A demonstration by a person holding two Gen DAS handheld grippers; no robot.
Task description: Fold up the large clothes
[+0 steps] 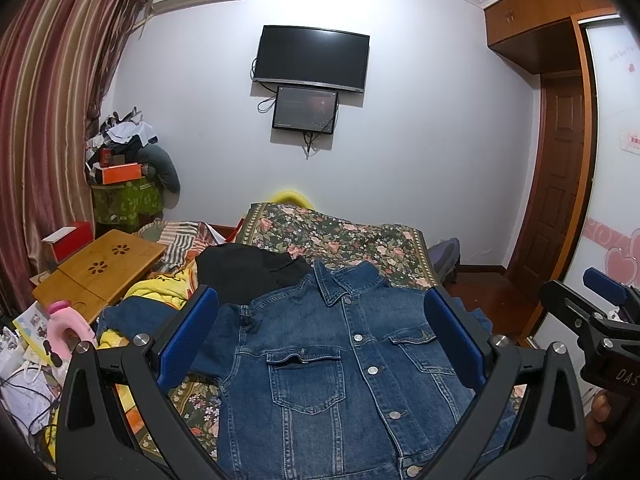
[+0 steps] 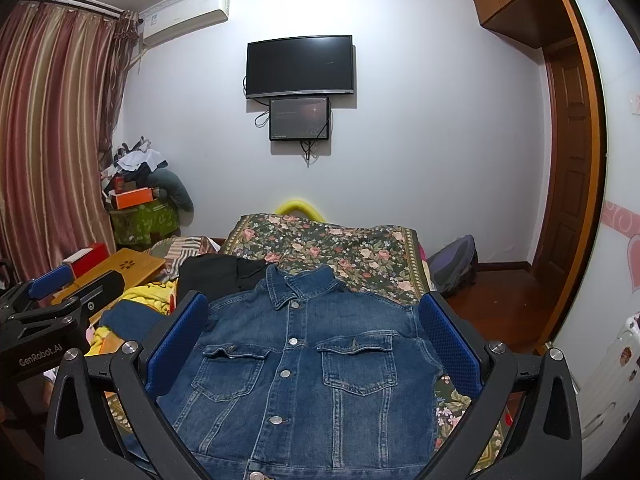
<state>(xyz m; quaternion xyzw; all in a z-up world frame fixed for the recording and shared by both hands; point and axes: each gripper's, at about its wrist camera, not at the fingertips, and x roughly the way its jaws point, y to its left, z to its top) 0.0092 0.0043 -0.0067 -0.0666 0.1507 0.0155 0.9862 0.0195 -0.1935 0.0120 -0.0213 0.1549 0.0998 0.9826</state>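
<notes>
A blue denim jacket (image 1: 340, 368) lies front up, buttoned, on the floral bedspread (image 1: 340, 228), collar toward the far wall. It also shows in the right wrist view (image 2: 304, 368). My left gripper (image 1: 320, 320) is open and empty, hovering above the jacket's chest. My right gripper (image 2: 312, 320) is open and empty, also above the chest. The right gripper shows at the right edge of the left wrist view (image 1: 600, 320); the left gripper shows at the left edge of the right wrist view (image 2: 52, 312). The sleeves look folded under or hidden.
A black garment (image 1: 248, 264) lies beside the collar. Yellow and blue clothes (image 1: 156, 296) pile at the left with a wooden lap table (image 1: 100, 272). A backpack (image 2: 456, 264) sits on the floor by the bed. A wardrobe and door stand at the right.
</notes>
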